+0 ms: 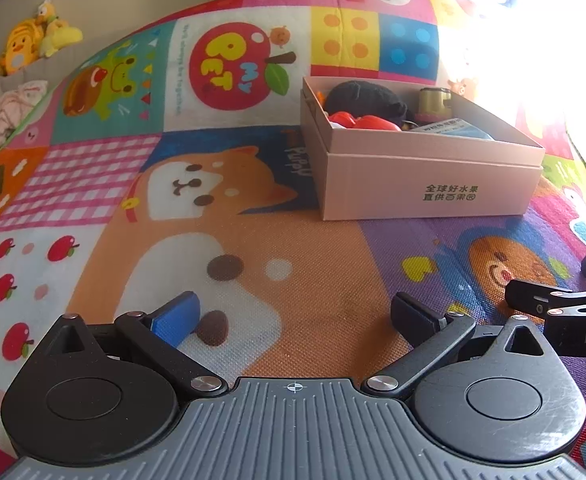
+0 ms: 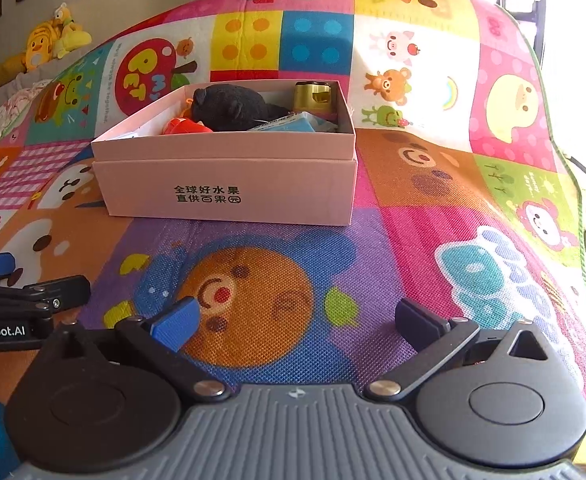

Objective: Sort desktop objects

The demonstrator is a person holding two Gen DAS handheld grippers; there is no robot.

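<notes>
We've got both hand-held grippers low in frame, left (image 1: 295,316) and right (image 2: 297,322), jaws wide apart w/ nothing between. Sorted items sit in the pink box (image 2: 229,184), centre-left in the right view, on the play mat (image 2: 373,264). Risk, imo: the two grippers sit v. close and could clash, or a reach knocks the box.

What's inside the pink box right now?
In the pink box: a black plush toy, a red-orange item, a gold cylindrical object and a blue packet. Anything beneath them or behind the near wall is hidden.
</notes>
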